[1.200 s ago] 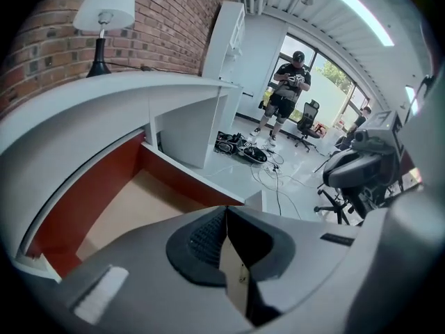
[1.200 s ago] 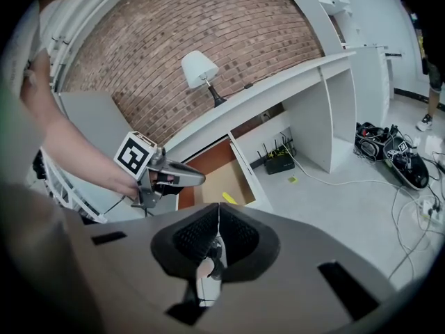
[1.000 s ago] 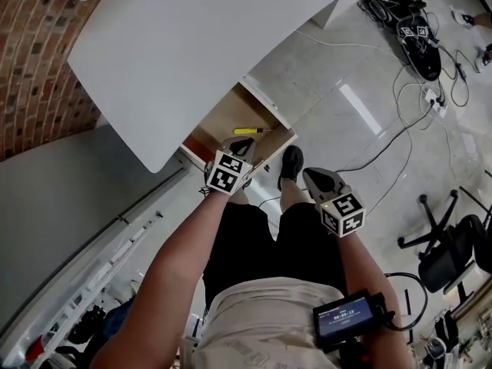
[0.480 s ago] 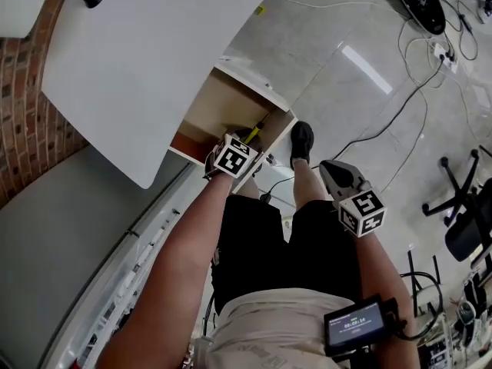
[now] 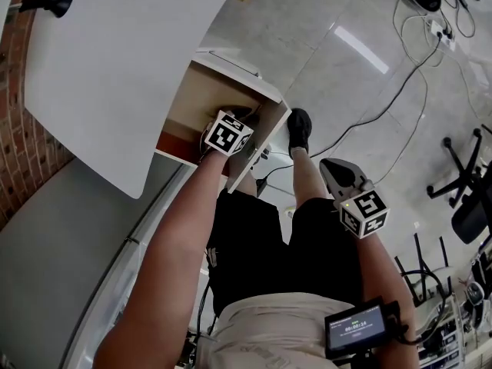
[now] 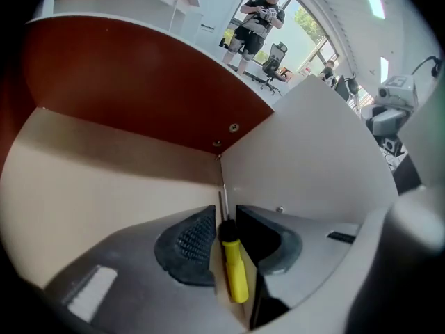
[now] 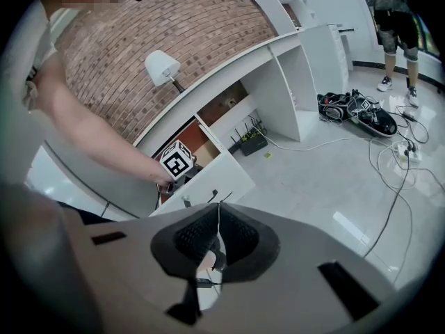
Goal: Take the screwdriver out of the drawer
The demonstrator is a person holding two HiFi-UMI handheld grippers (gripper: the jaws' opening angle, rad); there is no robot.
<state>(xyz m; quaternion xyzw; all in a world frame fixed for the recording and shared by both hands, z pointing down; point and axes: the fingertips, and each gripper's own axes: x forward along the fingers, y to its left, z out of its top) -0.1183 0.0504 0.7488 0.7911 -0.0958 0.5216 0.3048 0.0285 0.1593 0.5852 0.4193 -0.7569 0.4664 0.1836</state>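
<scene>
**Left jaws straddling the screwdriver, not clamping yet**

Left gripper is reaching down into the open drawer. Its jaws have just been opening and are now standing partly apart with the screwdriver lying between them. I'm not seeing the pads pressing on it. The screwdriver is lying flat on the drawer floor, right along the white side wall, with its thin shaft pointing into the back corner.

Right gripper is hanging out over the floor beside the person's leg, jaws together, carrying nothing.

Handling, my read:
- It's looking light and rigid, so there's no crushing worry.
- The yellow handle is looking like smooth round plastic, so it's probably going to roll or squirt out under an off-centre squeeze.
- I'm suggesting the grip goes on the handle, near the black collar. The shaft is too thin for these pads.
- The wall is sitting just beside the handle, leaving the jaw on that side little room.
</scene>
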